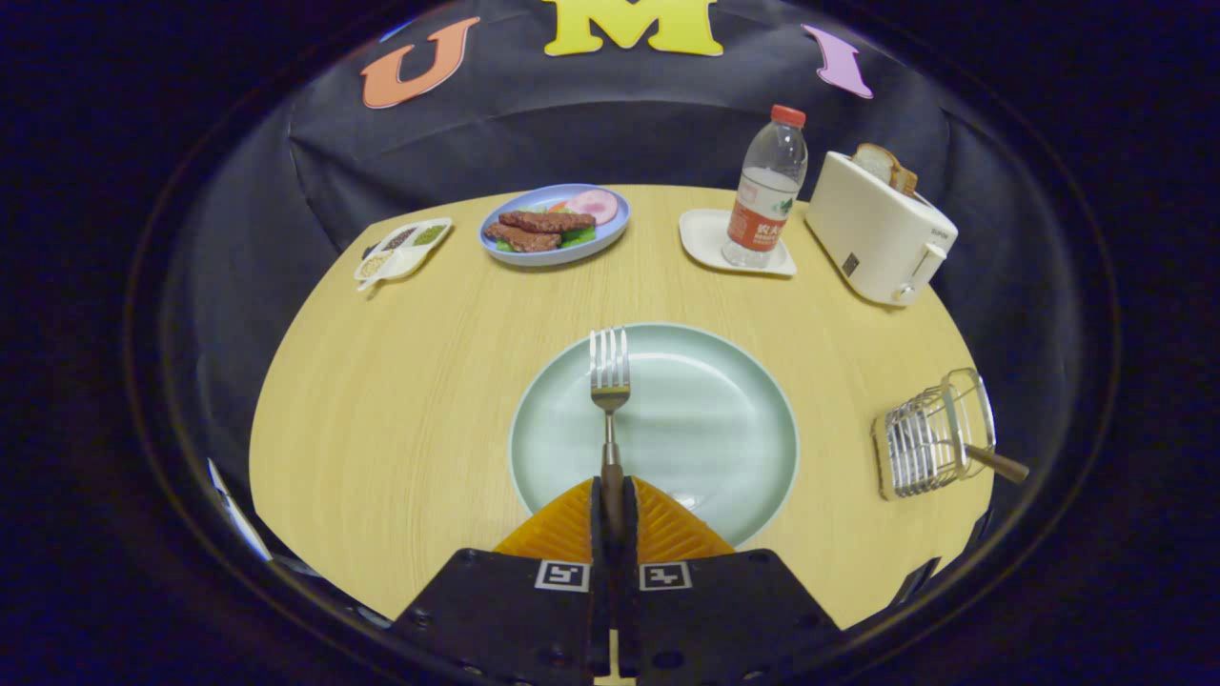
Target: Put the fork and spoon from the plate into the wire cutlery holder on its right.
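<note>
The gripper (612, 500) was clamped on the fork (609, 381), both fingers pressing on its brown handle with no gap left beside it. The fork stuck straight out ahead of the fingers, tines farthest away, over the pale green plate (734, 448); whether it was lifted off the plate or resting on it could not be told. The plate lay on the wooden table (400, 400) just ahead of the fingers. To the plate's right, well apart from it near the table's edge, stood the wire holder (929, 438), with a brown handle (996, 464) poking out of its right side. Beyond the plate, along the table's far side, were a small divided dish (403, 250) of seeds, a blue plate (555, 224) of meat and greens, a bottle (765, 191) standing on a white tray (710, 243), and a white toaster (877, 233) with bread (884, 165) in its slot.
</note>
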The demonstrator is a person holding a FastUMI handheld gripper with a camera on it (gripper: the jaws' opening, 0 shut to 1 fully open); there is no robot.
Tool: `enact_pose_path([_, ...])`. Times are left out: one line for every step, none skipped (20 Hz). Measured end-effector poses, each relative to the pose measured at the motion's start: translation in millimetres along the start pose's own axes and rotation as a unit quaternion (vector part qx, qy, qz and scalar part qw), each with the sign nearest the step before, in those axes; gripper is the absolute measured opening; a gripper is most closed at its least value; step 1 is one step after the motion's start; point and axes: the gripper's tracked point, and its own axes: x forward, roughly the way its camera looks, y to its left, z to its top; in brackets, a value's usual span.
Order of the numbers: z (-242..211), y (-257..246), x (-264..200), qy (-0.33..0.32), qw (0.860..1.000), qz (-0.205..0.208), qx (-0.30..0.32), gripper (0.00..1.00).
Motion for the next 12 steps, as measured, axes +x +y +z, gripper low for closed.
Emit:
enact_pose_path([5,-6,-8,-0.005,1.000,0.001,-0.006,0.04])
enact_pose_path([9,-14,-17,-0.009,1.000,0.003,-0.010,0.04])
enact_pose_path([13,-24,-25,-0.014,1.000,0.001,-0.011,0.04])
enact_pose_path([16,-35,-32,-0.018,1.000,-0.001,-0.011,0.04])
enact_pose_path([18,-45,-38,-0.020,1.000,-0.002,-0.013,0.04])
enact_pose_path([19,-55,-45,-0.022,1.000,-0.002,-0.013,0.04])
enact_pose_path([19,-66,-49,-0.024,1.000,-0.002,-0.015,0.04])
enact_pose_path([18,-75,-55,-0.025,1.000,-0.002,-0.013,0.04])
enact_pose_path([17,-85,-60,-0.024,1.000,0.000,-0.008,0.04])
enact_pose_path([15,-94,-64,-0.022,1.000,0.001,-0.004,0.04])
enact_pose_path([13,-106,-70,-0.020,1.000,0.000,0.000,0.04])
enact_pose_path([11,-116,-75,-0.017,1.000,-0.001,0.003,0.04])
